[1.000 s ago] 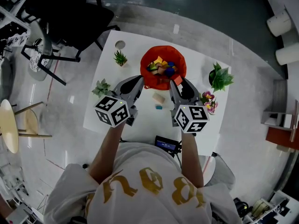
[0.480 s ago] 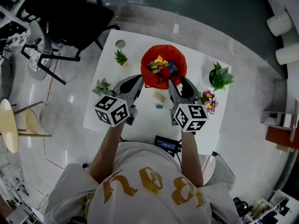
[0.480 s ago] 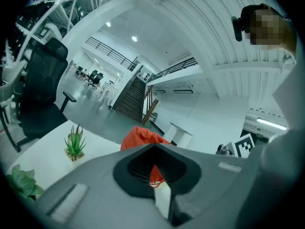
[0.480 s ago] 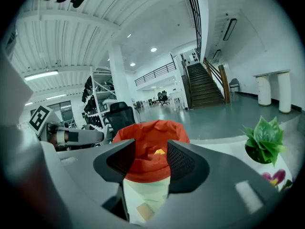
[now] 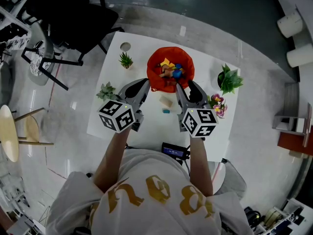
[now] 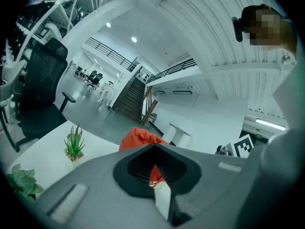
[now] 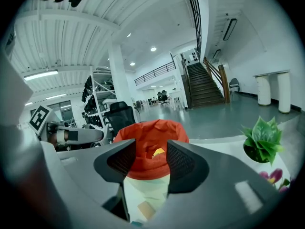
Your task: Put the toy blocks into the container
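The red fabric container (image 5: 152, 68) stands at the back middle of the white table (image 5: 112, 121), with several coloured blocks inside. A tan block (image 5: 166, 102) and a small teal block (image 5: 166, 111) lie on the table just in front of it, between my two grippers. My right gripper (image 5: 185, 86) hangs at the container's near right rim, open and holding nothing. In the right gripper view the container (image 7: 152, 132) shows between the jaws, with the tan block (image 7: 145, 209) below. My left gripper (image 5: 145, 83) is shut and empty at the container's near left side (image 6: 138, 137).
Two small potted plants (image 5: 126, 60) (image 5: 106, 91) stand on the table's left part. A larger plant (image 5: 230, 81) and a flower pot (image 5: 218, 106) stand on the right. A black device (image 5: 175, 151) lies at the front edge. An office chair (image 5: 73, 18) is behind the table.
The red block that was between my right gripper's jaws a second ago is gone from them, and a red block showed in the container just after. The left gripper has barely moved.
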Tool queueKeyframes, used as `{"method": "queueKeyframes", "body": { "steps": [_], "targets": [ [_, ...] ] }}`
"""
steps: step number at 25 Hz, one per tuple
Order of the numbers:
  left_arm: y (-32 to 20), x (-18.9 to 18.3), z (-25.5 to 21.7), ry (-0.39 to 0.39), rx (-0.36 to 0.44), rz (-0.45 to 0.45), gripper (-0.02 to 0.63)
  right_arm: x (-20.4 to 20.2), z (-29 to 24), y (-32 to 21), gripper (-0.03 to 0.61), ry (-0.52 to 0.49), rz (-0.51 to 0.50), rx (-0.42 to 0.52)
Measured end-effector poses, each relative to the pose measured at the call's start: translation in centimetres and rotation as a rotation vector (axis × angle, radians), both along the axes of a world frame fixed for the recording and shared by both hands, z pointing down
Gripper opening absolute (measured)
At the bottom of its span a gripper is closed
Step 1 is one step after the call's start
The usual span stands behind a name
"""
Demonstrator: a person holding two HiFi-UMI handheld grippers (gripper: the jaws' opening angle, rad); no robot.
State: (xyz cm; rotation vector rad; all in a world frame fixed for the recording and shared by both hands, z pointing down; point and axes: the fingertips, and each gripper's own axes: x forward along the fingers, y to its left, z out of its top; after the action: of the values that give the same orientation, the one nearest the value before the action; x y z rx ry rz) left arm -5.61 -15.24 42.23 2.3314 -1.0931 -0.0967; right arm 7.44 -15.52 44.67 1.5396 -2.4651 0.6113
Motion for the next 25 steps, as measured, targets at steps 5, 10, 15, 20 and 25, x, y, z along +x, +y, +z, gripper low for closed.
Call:
{"method": "queueKeyframes", "body": {
  "steps": [5, 10, 15, 20, 25],
  "targets": [
    [0.3, 0.0, -0.2, 0.002, 0.003, 0.002, 0.0, -0.1, 0.0, 0.5, 0.21, 0.007, -0.006, -0.005],
    [0.8, 0.2, -0.3, 0.001, 0.008, 0.007, 0.0, -0.1, -0.1, 1.2, 0.209, 0.019, -0.012, -0.007],
    [1.6, 0.3, -0.7, 0.002, 0.02, 0.013, 0.0, 0.2, -0.4, 2.4, 0.207, 0.034, -0.007, -0.001],
    [2.7, 0.7, -1.1, 0.006, 0.029, 0.018, 0.0, 0.8, -0.5, 4.0, 0.206, 0.047, 0.001, 0.003],
    [4.2, 1.2, -1.4, 0.01, 0.034, 0.029, 0.0, 1.0, -0.6, 5.7, 0.204, 0.056, 0.005, 0.009]
  ]
}}
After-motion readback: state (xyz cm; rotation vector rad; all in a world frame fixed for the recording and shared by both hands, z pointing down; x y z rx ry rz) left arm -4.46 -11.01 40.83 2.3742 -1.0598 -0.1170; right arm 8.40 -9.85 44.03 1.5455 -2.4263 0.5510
